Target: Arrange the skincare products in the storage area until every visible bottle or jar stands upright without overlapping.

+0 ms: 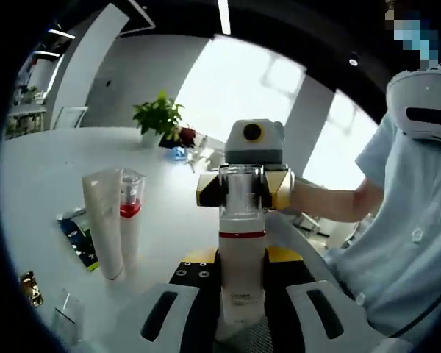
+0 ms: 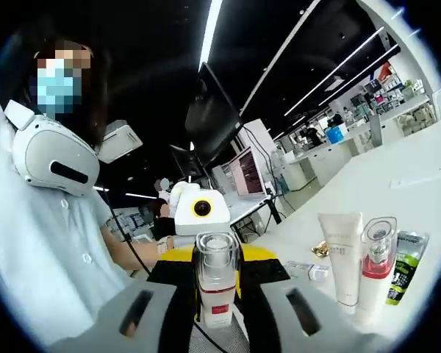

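I am seeing the white tube [image 1: 103,220] and the red-banded pump bottle [image 1: 130,220] standing side by side on the white table [image 1: 44,169], both my claws, left gripper [image 1: 242,312], right gripper [image 2: 215,312], squeezing one clear-capped white bottle [image 1: 242,250] upright between them.

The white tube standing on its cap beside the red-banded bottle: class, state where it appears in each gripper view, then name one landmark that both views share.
Left gripper view: the white tube stands left of centre, touching the red-banded bottle on its right.
Right gripper view: the white tube stands at lower right, with the red-banded bottle to its right.
Shared landmark: the clear-capped bottle standing at bottom centre between both grippers.
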A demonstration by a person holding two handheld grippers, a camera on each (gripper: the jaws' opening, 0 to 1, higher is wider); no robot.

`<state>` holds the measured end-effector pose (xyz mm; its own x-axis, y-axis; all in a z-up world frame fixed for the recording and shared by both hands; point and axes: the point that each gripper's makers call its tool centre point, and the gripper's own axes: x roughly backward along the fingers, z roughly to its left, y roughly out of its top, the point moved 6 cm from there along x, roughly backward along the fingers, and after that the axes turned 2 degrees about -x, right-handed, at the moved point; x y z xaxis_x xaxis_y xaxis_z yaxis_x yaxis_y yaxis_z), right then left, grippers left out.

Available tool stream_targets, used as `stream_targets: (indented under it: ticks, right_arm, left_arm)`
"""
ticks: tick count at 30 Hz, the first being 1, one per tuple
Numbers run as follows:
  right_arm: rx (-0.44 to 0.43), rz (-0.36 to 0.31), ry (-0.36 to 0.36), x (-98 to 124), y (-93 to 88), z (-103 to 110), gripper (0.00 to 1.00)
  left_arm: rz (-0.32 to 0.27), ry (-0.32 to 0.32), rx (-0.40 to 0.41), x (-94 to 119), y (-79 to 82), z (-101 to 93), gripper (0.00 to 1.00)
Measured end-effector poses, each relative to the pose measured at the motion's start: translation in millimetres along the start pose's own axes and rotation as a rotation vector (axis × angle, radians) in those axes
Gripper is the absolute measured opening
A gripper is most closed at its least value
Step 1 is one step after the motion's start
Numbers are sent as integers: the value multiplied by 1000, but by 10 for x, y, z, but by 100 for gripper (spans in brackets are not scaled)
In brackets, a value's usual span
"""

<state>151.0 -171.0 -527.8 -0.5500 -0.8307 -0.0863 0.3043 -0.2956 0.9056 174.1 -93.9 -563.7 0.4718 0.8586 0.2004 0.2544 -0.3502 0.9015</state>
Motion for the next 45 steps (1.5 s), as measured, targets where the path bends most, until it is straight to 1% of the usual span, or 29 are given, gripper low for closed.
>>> stream_targets:
  ticks: [1,2,3,4,6,8,9,11,12,15,20,21,22,26,28,29,30,32,33,34,36,37,38,39,40,42,43,44,45]
  right_arm:
    - [13,3,11,-3,1,10,23]
    - [5,11,25,-8,-1,25,23]
    - [6,11,30,-11,3,28,23]
    - [12,6,39,-15,11,32,24]
    - [1,12,74,-22,7,66,20]
    - [18,8,119,-35,11,114,22]
    - [19,-2,131,-41,26,126,22]
    - [24,-9,167,-43,44,154,21]
    - [20,-12,172,-44,51,145,21]
    - [-3,-41,226,-48,76,153,22]
    - [-13,-41,259,-67,74,178,23]
    - [-6,-48,289,-70,73,210,23]
    - [-12,-49,306,-74,71,233,23]
    - [-20,-51,317,-92,72,240,23]
    - [-27,-49,306,-98,71,236,22]
    - [-21,-50,299,-98,72,232,22]
    - [-13,-56,288,-96,75,230,21]
    - [-15,-52,266,-99,68,215,21]
    - [-14,-48,237,-107,56,197,21]
    - [-9,-45,207,-111,52,170,21]
    - [-10,-28,154,-110,31,126,21]
    - [-9,-30,122,-112,28,100,20]
    - [-10,-25,93,-110,19,74,20]
    - [-4,-19,49,-111,5,35,20]
    - [-6,-28,6,-112,6,-6,20]
    - [-12,-27,-62,-114,-12,-74,20]
    - [-15,-29,-115,-118,-17,-124,20]
    - [-6,-25,-143,-118,-23,-154,20]
    - [-9,-34,-192,-120,-16,-195,20]
  left_arm:
    - [1,-23,-11,-5,-3,-25,17]
    - [5,-38,-4,-10,-10,-47,17]
    - [6,-35,-4,-16,-13,-49,17]
    - [10,-46,-10,-22,-20,-67,17]
    - [13,-56,-2,-28,-26,-81,17]
    - [20,-117,-2,-31,-33,-154,17]
    - [10,-115,3,-35,-22,-147,17]
    - [-8,-145,2,-38,-7,-174,17]
    - [-14,-155,11,-39,-5,-181,17]
    - [-43,-200,31,-30,18,-185,17]
    - [-45,-234,39,-30,19,-213,17]
    - [-45,-252,44,-26,19,-229,17]
    - [-48,-286,48,-24,21,-267,17]
    - [-52,-299,49,-19,21,-248,17]
    - [-52,-301,57,-36,24,-257,17]
    - [-52,-295,56,-32,23,-249,18]
    - [-60,-279,36,-33,28,-237,18]
    - [-54,-266,29,-32,21,-223,18]
    - [-48,-253,20,-32,12,-205,18]
    - [-50,-208,-14,-45,4,-157,18]
    - [-34,-180,-6,-52,-21,-143,19]
    - [-37,-133,-24,-58,-23,-93,19]
    - [-28,-111,-20,-58,-34,-73,19]
    - [-16,-73,-29,-57,-47,-29,20]
    - [-24,-40,-33,-61,-46,6,21]
    - [-1,17,-46,-59,-63,68,22]
    - [9,65,-62,-54,-64,131,22]
    - [19,94,-78,-53,-65,160,22]
    - [16,136,-81,-56,-57,199,23]
